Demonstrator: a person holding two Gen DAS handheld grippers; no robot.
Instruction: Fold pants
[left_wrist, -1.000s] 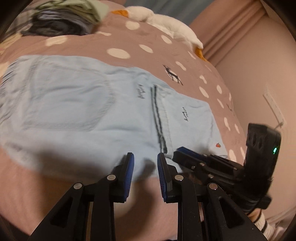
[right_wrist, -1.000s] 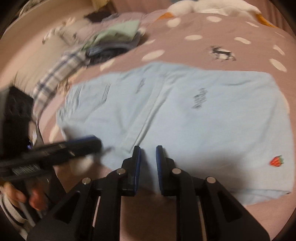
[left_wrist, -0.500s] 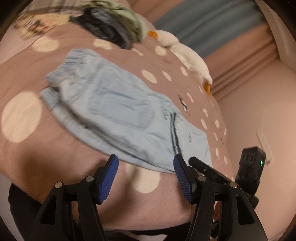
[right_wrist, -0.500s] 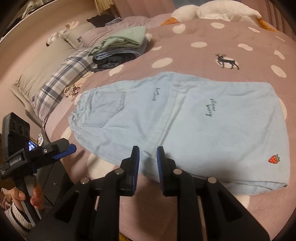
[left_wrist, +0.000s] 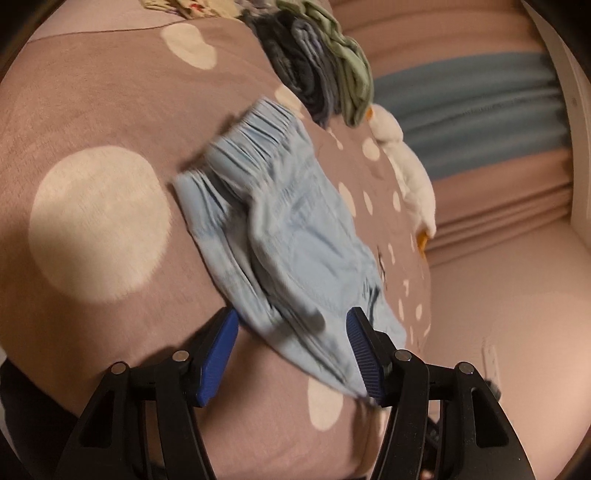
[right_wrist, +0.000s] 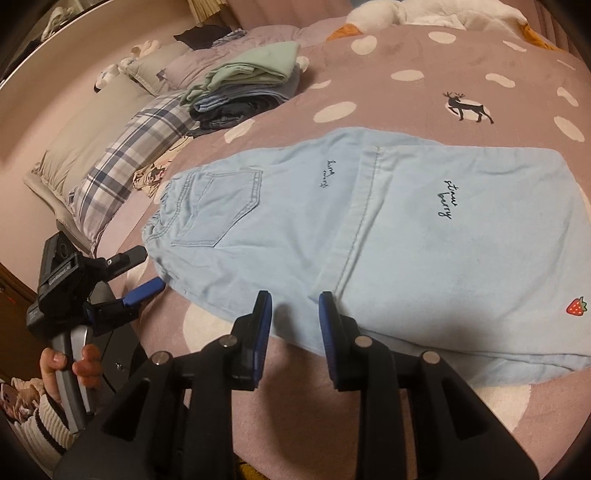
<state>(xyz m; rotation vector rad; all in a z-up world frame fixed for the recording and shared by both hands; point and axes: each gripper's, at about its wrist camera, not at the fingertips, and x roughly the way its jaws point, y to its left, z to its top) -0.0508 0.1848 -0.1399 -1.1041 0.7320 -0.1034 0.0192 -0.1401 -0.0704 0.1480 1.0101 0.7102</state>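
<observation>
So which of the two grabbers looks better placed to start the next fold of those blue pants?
Probably the left gripper: its jaws are wide open at the waistband end of the pants. The right gripper, open more narrowly, sits at mid-length along the near edge.

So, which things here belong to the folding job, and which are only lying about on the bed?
For the job:
- light blue denim pants
- left tool, open
- right tool, open

Only lying about:
- stack of folded green and dark clothes
- plaid blue-and-white pillow
- white plush goose toy
- brown bedcover with cream dots
</observation>
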